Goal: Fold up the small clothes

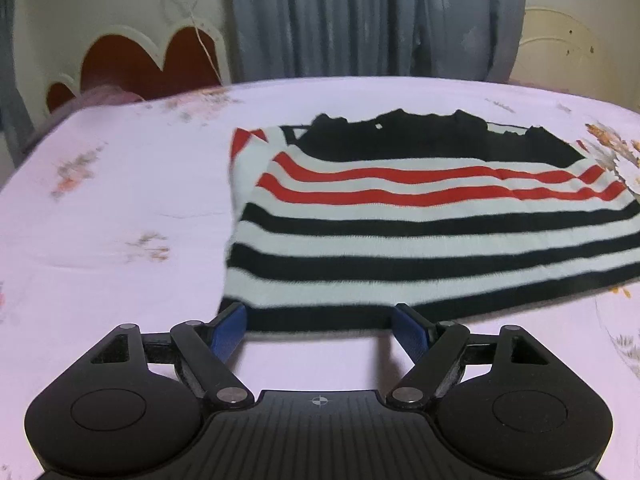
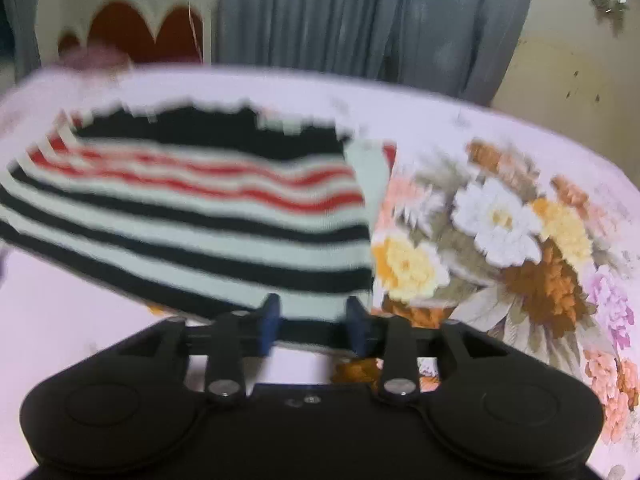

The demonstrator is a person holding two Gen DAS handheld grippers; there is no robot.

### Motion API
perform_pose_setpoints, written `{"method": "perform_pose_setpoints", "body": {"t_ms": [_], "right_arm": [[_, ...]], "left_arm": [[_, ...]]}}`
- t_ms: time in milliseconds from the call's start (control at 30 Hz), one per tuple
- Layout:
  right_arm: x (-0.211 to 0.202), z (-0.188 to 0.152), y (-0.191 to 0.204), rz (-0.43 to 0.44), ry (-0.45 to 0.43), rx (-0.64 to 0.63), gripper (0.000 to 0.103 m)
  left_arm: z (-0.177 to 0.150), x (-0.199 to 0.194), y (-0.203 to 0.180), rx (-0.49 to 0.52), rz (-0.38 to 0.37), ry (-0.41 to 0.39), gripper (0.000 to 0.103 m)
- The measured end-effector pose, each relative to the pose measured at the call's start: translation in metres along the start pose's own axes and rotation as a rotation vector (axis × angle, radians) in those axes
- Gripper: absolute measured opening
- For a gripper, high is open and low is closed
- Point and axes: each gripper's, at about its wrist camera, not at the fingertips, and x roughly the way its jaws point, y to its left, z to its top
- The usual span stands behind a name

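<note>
A small striped sweater (image 1: 420, 220), black, white and red, lies on the pink bedsheet (image 1: 120, 200) with its sleeves folded in. My left gripper (image 1: 320, 320) is open, its blue fingertips (image 1: 230, 326) at the sweater's near black hem, near its left corner. In the right wrist view the sweater (image 2: 192, 216) is blurred and its near edge seems lifted off the sheet. My right gripper (image 2: 316, 320) stands partly open with the hem between its blue fingertips (image 2: 270, 318), near the right corner.
The bed has a large flower print (image 2: 500, 248) to the right of the sweater. A red and cream headboard (image 1: 140, 60) and a pinkish pillow (image 1: 104, 94) are at the far left. Grey curtains (image 1: 360, 20) hang behind the bed.
</note>
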Motion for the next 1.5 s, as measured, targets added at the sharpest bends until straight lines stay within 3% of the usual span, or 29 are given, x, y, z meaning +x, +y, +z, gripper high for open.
{"method": "perform_pose_setpoints", "body": {"t_ms": [200,267,300,367,400,467,633,800,967,1100,1333,1500], "right_arm": [[-0.027,-0.013,0.005,0.057,-0.015,0.029,0.042],[-0.033,-0.017,0.006,0.085,-0.021,0.048,0.037],[-0.035,-0.019,0.007,0.102,-0.021,0.062,0.027],[-0.039,-0.021,0.009,0.125,-0.024,0.08,0.017],[-0.041,-0.022,0.01,0.131,-0.031,0.082,0.014],[-0.045,-0.021,0.011,0.138,-0.044,0.086,0.014],[-0.049,-0.015,0.013,0.136,-0.06,0.087,0.014],[-0.042,-0.002,0.015,0.139,-0.061,0.087,0.014],[-0.023,0.016,0.025,0.166,-0.054,0.079,0.014],[0.0,0.038,0.039,0.205,-0.056,0.077,0.007],[0.05,0.077,0.072,0.256,-0.028,0.077,0.004],[0.071,0.09,0.091,0.276,-0.007,0.058,0.003]], "left_arm": [[-0.022,-0.03,0.01,-0.118,-0.031,-0.034,0.079],[-0.027,-0.034,0.014,-0.164,-0.05,-0.036,0.079],[-0.03,-0.036,0.015,-0.181,-0.059,-0.039,0.078],[-0.034,-0.037,0.018,-0.237,-0.08,-0.04,0.077],[-0.037,-0.035,0.021,-0.285,-0.101,-0.035,0.069],[-0.045,-0.029,0.035,-0.455,-0.162,-0.011,0.064],[-0.065,-0.01,0.057,-0.79,-0.246,-0.024,0.064],[-0.07,0.011,0.065,-0.965,-0.277,-0.064,0.064],[-0.063,0.031,0.07,-1.028,-0.292,-0.107,0.064],[-0.052,0.044,0.078,-1.066,-0.305,-0.117,0.064],[-0.035,0.063,0.079,-1.077,-0.294,-0.135,0.058],[-0.036,0.072,0.086,-1.083,-0.294,-0.115,0.02]]}}
